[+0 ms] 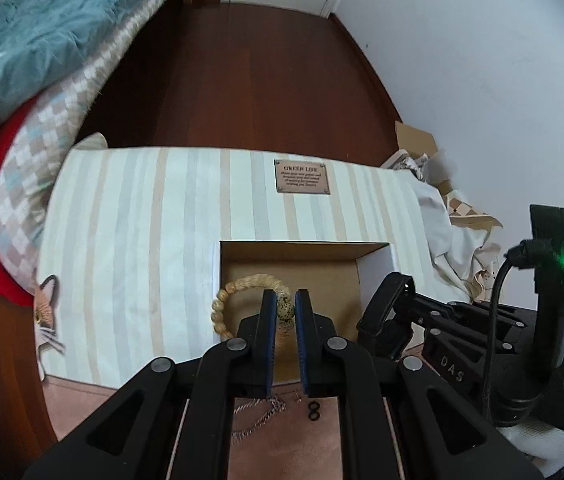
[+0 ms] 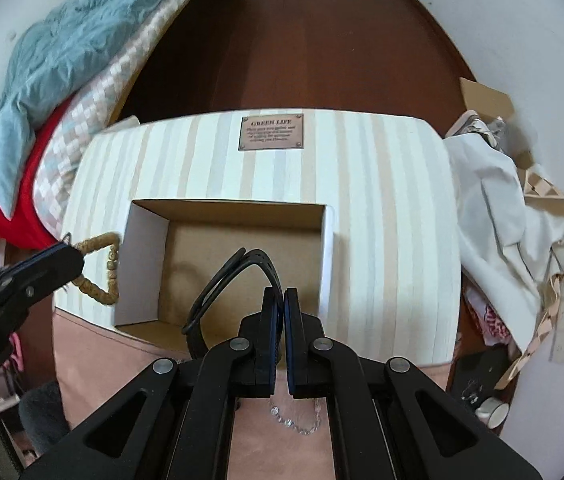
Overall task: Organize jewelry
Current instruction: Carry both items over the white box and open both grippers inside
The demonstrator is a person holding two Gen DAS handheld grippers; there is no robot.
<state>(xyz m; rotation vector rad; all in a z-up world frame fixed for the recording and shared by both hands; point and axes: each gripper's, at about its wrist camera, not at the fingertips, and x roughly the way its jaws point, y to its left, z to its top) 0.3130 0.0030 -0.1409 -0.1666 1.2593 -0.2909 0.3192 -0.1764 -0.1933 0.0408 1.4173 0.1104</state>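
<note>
Nearest you, one silver chain (image 2: pixel 296 424) lies on the pink mat (image 2: pixel 121 364). Your right gripper (image 2: pixel 280 300) pinches one black band (image 2: pixel 233 276) over the one open box (image 2: pixel 241 240); your left gripper (image 1: pixel 285 304) clamps one bead bracelet (image 1: pixel 237 292) at its left edge.
</note>
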